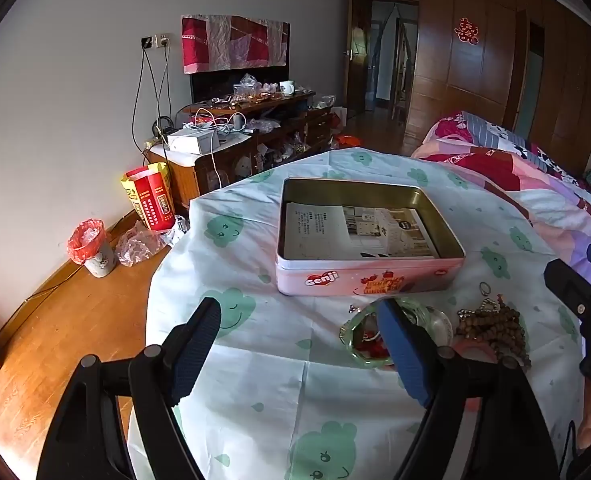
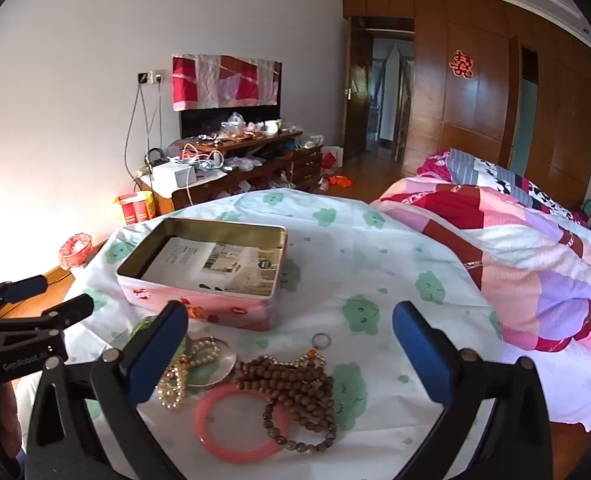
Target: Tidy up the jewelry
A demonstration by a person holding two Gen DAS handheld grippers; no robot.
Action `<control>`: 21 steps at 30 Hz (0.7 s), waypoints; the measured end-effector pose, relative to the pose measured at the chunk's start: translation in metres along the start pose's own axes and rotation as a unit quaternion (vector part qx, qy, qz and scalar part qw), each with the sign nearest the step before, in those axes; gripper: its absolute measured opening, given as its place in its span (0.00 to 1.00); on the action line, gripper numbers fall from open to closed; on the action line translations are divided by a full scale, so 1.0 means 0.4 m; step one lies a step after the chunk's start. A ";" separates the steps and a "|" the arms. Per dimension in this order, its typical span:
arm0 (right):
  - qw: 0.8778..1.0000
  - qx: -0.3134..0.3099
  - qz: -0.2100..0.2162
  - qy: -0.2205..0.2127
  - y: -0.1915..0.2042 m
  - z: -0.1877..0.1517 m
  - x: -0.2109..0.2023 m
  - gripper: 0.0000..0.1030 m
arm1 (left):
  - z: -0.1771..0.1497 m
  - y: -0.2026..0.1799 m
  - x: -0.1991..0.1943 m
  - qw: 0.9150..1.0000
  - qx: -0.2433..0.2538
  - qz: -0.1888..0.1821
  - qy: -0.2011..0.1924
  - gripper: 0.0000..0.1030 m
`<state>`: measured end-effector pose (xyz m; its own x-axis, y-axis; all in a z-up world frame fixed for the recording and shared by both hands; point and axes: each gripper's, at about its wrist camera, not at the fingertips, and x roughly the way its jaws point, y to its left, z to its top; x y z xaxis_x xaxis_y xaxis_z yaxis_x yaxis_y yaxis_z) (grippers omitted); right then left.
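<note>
Left tool (image 1: 299, 344) gapes wide, gripping nothing. The open pink tin (image 2: 203, 280) sits at 11 o'clock of the jewelry: pearl strand (image 2: 175, 376), pink bangle (image 2: 235, 424), wooden beads (image 2: 295, 388). Right tool (image 2: 291, 352) also gapes, empty, above them on the counter (image 2: 395, 264).

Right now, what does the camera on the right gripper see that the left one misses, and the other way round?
Only the right view shows the pink bangle whole, the pale bead string and the clear disc under it. Only the left view shows the green glass dish with red bits inside; in the right view it is mostly hidden behind a finger. Both show the open tin with a paper inside, the brown beads, the small ring and the cloud-print cloth. Both grippers, left and right, stand open and empty.
</note>
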<state>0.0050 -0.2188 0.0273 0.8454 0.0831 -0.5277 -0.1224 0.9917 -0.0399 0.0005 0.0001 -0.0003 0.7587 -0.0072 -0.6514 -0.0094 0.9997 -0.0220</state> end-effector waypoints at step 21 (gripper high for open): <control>1.000 0.000 0.009 0.005 0.017 -0.004 0.001 1.00 | 0.009 0.001 -0.019 1.000 0.000 -0.007 -0.010 0.78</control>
<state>0.0037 -0.2121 0.0254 0.8378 0.0994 -0.5368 -0.1367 0.9902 -0.0301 -0.0031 0.0007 0.0075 0.7719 -0.0203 -0.6354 0.0007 0.9995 -0.0311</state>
